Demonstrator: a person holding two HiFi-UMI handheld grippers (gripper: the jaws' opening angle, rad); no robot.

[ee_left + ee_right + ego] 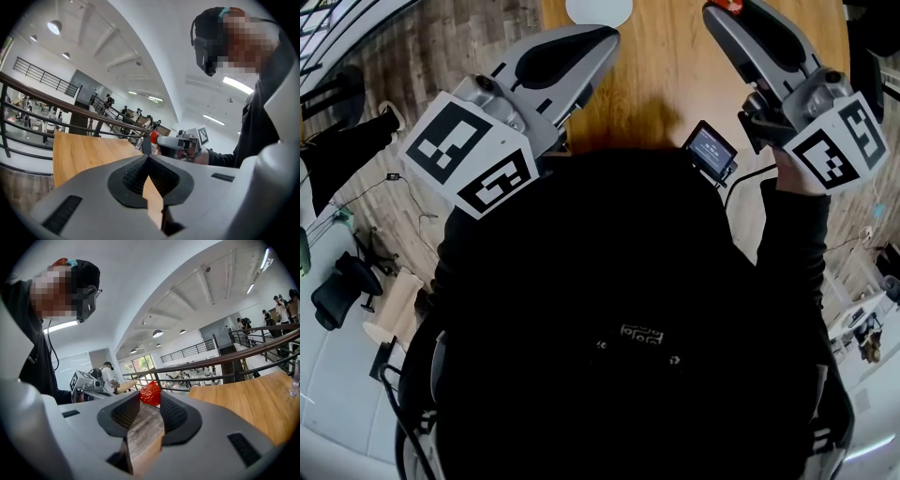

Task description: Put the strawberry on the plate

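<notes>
The red strawberry (pixel 150 393) is pinched between the tips of my right gripper (pixel 150 398), held up in the air. In the head view that gripper (pixel 722 9) reaches toward the top edge, with a sliver of the strawberry (pixel 730 5) showing at its tip. The white plate (pixel 598 9) lies on the wooden table (pixel 675 75) at the top edge, left of the right gripper. My left gripper (pixel 605 39) points toward the plate with its jaws together and nothing in them. From the left gripper view I see the right gripper (pixel 176 142) and the strawberry (pixel 153 137) ahead.
A small screen device (pixel 710 150) sits below the right gripper, close to the person's dark torso. A metal railing (pixel 225 363) borders the table's far side. A clear bottle (pixel 295 376) stands on the table at the right. An office chair (pixel 342 286) stands on the floor at the left.
</notes>
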